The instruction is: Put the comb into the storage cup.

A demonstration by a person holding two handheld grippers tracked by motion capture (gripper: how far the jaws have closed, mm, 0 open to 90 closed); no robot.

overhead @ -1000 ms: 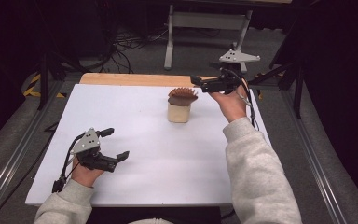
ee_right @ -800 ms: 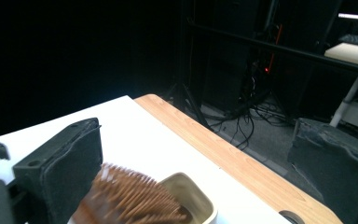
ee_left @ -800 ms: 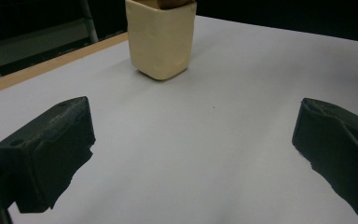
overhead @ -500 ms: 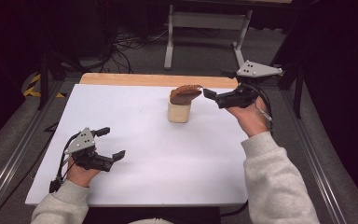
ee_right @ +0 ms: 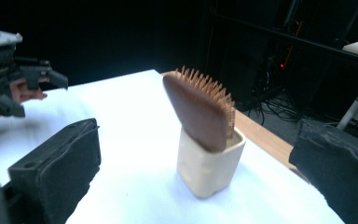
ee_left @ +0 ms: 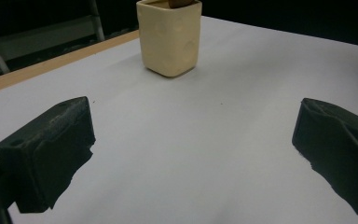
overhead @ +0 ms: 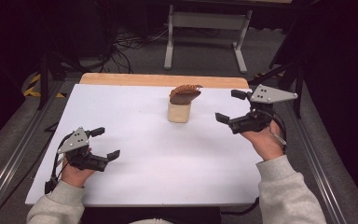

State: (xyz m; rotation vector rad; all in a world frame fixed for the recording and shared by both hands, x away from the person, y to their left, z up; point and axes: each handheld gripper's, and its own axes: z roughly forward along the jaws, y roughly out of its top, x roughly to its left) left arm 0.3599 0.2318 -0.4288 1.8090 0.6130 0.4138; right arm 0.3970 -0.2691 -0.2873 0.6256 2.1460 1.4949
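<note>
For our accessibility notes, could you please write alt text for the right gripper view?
A brown wooden hairbrush stands tilted, head up, in a cream cup on a white table, framed by the open right gripper.

sleeves (overhead: pixel 286 196): light grey, ribbed cuffs | grippers: black fingers (ee_right: pixel 56 163), grey three-cornered plates, black cables

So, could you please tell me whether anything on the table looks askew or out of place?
Only slightly: the wooden hairbrush stands handle-down in the cream cup, leaning against its rim rather than upright. Nothing is spilled or damaged.
</note>
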